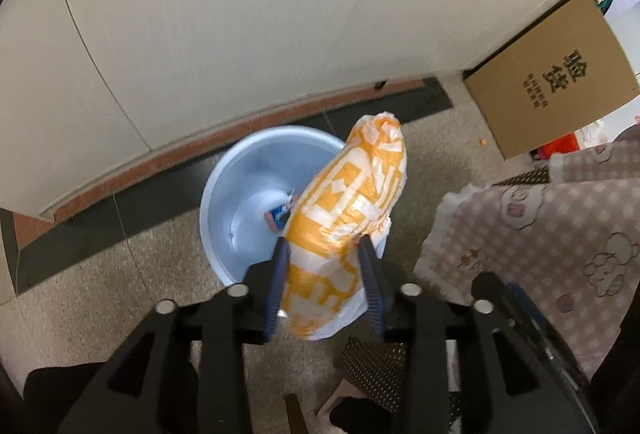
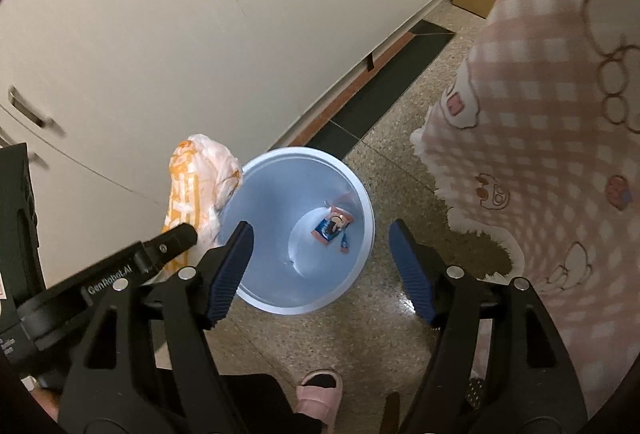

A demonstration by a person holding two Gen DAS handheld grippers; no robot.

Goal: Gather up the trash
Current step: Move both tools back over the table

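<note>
A puffy orange-and-white plastic bag [image 1: 352, 202] sits between the blue pads of my left gripper [image 1: 324, 240], which touch it on both sides. It hangs over the near right rim of a pale blue bin [image 1: 208, 194] standing on the floor. From the right wrist view the same bag [image 2: 192, 186] hangs at the bin's [image 2: 360, 186] left rim, with one black finger of the left gripper in front of it. My right gripper [image 2: 319, 224] is open and empty above the bin. A small blue-and-orange wrapper [image 2: 332, 228] lies on the bin's bottom.
White cabinet doors [image 2: 200, 34] rise just behind the bin, above a dark floor strip. A cardboard box [image 1: 552, 82] stands at the right. A pink checked cloth [image 2: 540, 154] hangs close on the right. A person's pink slipper [image 2: 320, 390] is on the speckled floor below.
</note>
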